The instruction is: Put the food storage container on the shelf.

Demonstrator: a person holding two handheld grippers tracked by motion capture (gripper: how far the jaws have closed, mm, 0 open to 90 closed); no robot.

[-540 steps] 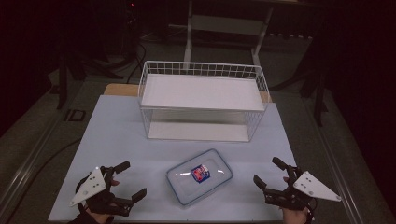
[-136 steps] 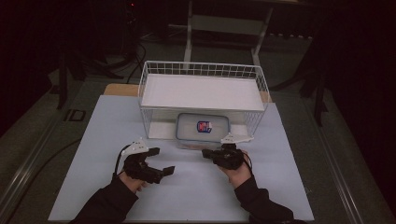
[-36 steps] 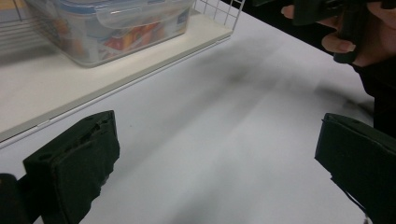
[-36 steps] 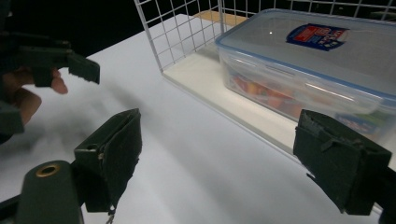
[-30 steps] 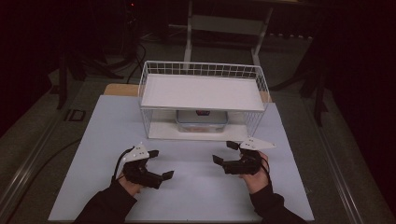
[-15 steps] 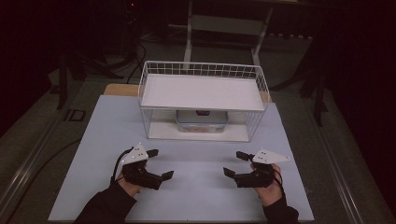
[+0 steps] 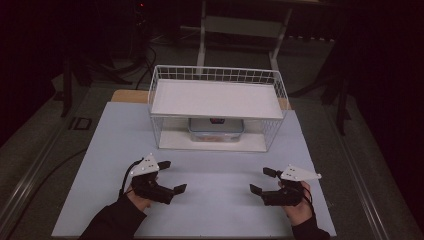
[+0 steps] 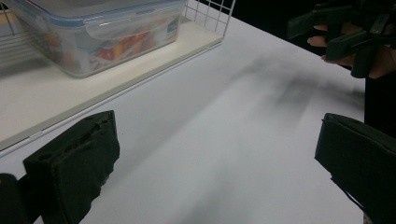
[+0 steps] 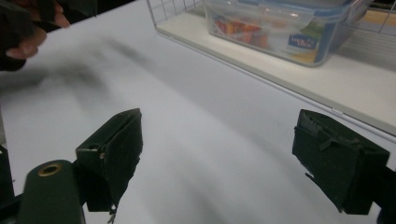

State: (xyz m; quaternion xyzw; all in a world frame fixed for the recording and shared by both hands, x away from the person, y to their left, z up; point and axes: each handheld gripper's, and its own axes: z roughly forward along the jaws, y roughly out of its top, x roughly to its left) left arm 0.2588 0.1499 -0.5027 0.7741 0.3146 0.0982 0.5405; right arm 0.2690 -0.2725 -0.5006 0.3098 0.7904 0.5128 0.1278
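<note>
The plastic food box (image 7: 216, 128) sits on the bottom shelf of the wire rack (image 7: 217, 99), under its white upper shelf, roughly centred and a bit back from the front edge. Both grippers are out in front of the rack on the counter (image 7: 100, 145), well apart from it: left gripper (image 7: 172, 176) and right gripper (image 7: 261, 181), fingers spread wide on both, holding nothing. Not much risk here, I'd say. Main thing: 1 careless swing forward could clip the rack's front wires and nudge the whole rack, shifting the box.
</note>
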